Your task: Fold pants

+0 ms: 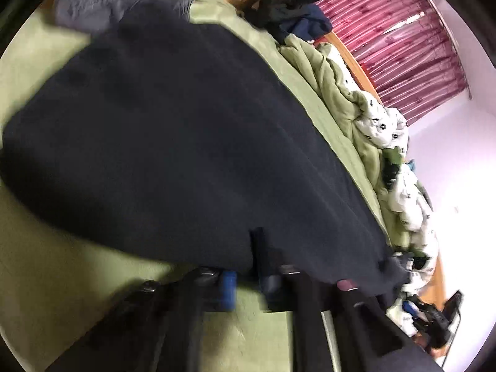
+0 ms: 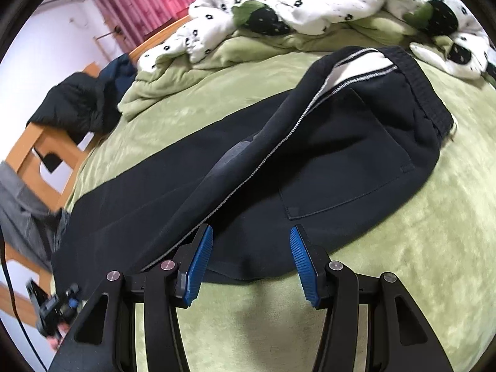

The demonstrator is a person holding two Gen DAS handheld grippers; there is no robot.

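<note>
While pants (image 2: 235,167) are lying across the bed (image 2: 403,248) | left gripper (image 1: 248,266) jaws closing on pants' hem | right gripper (image 2: 251,260) jaws gaping, hovering near.

The left tool (image 1: 248,266) is angled downward with its blurred jaws closed. The right tool (image 2: 251,257) is held half-spread, nothing gripped.

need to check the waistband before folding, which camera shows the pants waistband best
The right wrist view: the ribbed waistband of the pants lies sharp and unobstructed at the far end. The left wrist view shows only a blurred dark expanse of the pants, no waistband discernible.
</note>
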